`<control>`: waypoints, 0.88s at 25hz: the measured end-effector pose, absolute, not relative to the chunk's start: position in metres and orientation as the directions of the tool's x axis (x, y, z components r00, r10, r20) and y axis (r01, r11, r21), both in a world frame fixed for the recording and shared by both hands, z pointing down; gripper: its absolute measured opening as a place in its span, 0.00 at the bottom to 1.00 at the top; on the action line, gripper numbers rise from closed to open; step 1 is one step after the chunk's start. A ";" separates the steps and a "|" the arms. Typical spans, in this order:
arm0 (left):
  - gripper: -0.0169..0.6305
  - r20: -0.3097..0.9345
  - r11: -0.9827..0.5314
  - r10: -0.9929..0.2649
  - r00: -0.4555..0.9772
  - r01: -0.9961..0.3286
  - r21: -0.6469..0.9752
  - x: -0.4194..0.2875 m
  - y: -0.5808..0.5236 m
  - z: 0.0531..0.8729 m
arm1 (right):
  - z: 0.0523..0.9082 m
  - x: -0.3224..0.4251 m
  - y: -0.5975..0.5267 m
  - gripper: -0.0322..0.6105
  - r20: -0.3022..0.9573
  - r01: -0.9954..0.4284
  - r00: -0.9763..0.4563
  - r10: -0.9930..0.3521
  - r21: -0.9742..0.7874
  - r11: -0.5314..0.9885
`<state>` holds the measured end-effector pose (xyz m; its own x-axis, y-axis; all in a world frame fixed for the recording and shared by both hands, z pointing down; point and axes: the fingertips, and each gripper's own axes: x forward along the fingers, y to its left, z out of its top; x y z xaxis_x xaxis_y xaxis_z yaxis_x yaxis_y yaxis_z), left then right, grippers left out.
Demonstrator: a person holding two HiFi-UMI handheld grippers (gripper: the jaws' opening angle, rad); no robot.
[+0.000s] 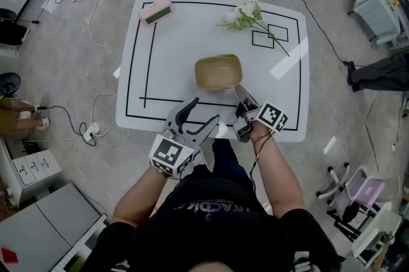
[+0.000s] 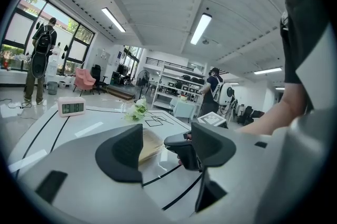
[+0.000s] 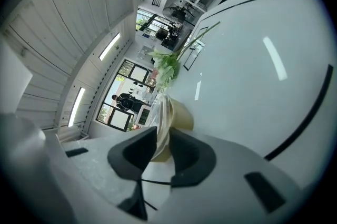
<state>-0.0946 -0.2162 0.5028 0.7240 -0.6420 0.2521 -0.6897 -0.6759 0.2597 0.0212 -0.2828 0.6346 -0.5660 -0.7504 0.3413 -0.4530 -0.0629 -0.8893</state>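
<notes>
Near the middle of the white table (image 1: 172,41) sits a tan basket (image 1: 218,71). The right gripper (image 1: 239,90) clamps its near right rim. The left gripper (image 1: 201,112) hovers just beside it, jaws apart and empty.

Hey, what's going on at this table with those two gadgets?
A person stands at a white table with black lines, holding a tool in each hand. The right tongs are shut on the near right rim of a shallow tan tray in the middle of the table. The left tongs are open and empty, above the table's near edge. A pink digital clock and a sprig of white flowers lie at the far side.
</notes>
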 end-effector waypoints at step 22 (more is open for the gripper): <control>0.42 0.194 -0.676 -0.676 0.711 -0.703 0.220 -0.111 -0.175 0.465 | 0.495 -0.018 -0.251 0.11 0.178 -0.708 -0.635 -0.752 -0.524 0.474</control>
